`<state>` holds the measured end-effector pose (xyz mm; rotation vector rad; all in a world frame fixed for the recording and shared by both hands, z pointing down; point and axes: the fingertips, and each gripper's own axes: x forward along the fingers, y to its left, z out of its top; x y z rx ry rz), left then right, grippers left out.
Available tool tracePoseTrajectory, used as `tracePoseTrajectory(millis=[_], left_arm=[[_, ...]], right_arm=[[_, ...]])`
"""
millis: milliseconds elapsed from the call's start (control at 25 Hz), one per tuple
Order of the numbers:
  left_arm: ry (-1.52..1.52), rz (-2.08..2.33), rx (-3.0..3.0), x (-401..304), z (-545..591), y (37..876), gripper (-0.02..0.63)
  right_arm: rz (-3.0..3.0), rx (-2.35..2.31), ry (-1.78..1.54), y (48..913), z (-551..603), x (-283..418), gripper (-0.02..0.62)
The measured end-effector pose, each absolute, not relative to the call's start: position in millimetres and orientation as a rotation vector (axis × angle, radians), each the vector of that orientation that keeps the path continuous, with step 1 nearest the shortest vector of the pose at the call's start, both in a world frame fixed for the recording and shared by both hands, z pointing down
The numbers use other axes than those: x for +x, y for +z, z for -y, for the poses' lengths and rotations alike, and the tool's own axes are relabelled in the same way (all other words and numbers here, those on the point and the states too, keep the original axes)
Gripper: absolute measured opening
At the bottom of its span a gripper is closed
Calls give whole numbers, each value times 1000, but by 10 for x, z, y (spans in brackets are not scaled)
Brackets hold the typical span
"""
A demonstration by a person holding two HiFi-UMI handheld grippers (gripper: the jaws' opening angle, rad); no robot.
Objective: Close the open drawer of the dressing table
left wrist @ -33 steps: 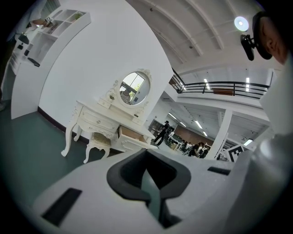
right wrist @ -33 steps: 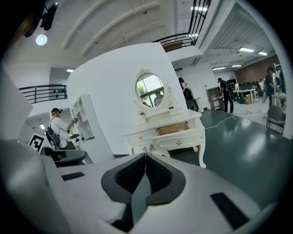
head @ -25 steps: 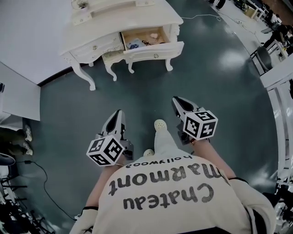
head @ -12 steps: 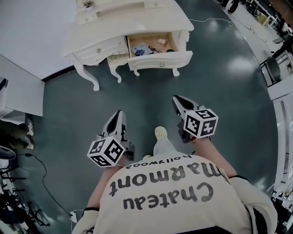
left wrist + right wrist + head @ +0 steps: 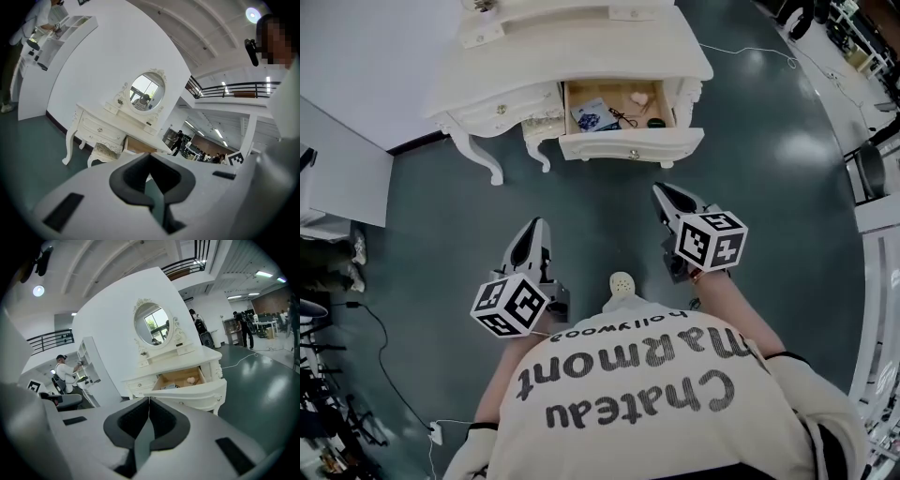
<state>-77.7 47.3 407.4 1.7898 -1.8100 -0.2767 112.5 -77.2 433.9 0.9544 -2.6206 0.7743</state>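
The white dressing table (image 5: 572, 47) stands ahead of me, with its right drawer (image 5: 619, 106) pulled out. Small items lie inside, and the drawer front (image 5: 630, 146) carries a small knob. My left gripper (image 5: 532, 227) is shut and empty, a good stretch short of the table and left of the drawer. My right gripper (image 5: 662, 191) is also shut and empty, a short way in front of the drawer's right end. In the right gripper view the open drawer (image 5: 180, 378) lies just beyond the shut gripper (image 5: 149, 400). In the left gripper view the table (image 5: 101, 129) sits past the shut gripper (image 5: 149, 156).
A padded stool (image 5: 540, 116) is tucked under the table left of the drawer. A white panel (image 5: 337, 173) stands at the left, and cables (image 5: 384, 347) run over the dark green floor. My shoe (image 5: 622, 281) is between the grippers. People stand at benches far behind.
Both grippers have moved across the floor toward the dressing table, which now sits lower and nearer in the head view. Both stay shut and empty.
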Motion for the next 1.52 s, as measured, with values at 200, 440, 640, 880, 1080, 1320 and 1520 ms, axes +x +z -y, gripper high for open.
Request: tracePoseTrajectory(millis=[200, 440, 640, 880, 1080, 1320, 1520], left_arm=[[-298, 1862, 1740, -812, -268, 4070, 8], [-282, 1908, 1707, -823, -201, 4064, 8], [-266, 1952, 1668, -916, -234, 4073, 8], [-268, 1973, 1663, -990, -149, 4093, 8], [-273, 1974, 1672, -1028, 22, 4056, 8], [-295, 1988, 1618, -1167, 32, 4126, 8], [-312, 2019, 1538, -1346, -73, 4229, 8]], right_arm=[[2606, 920, 790, 4453, 1108, 1134, 28], [2552, 887, 897, 4784, 1291, 1128, 26], [2493, 882, 997, 5086, 1401, 1070, 28], [2474, 879, 1082, 5294, 1506, 1006, 29], [2439, 890, 1090, 5389, 1647, 986, 31], [2350, 901, 1127, 5615, 1771, 945, 81], [2290, 912, 1127, 5791, 1908, 853, 141]])
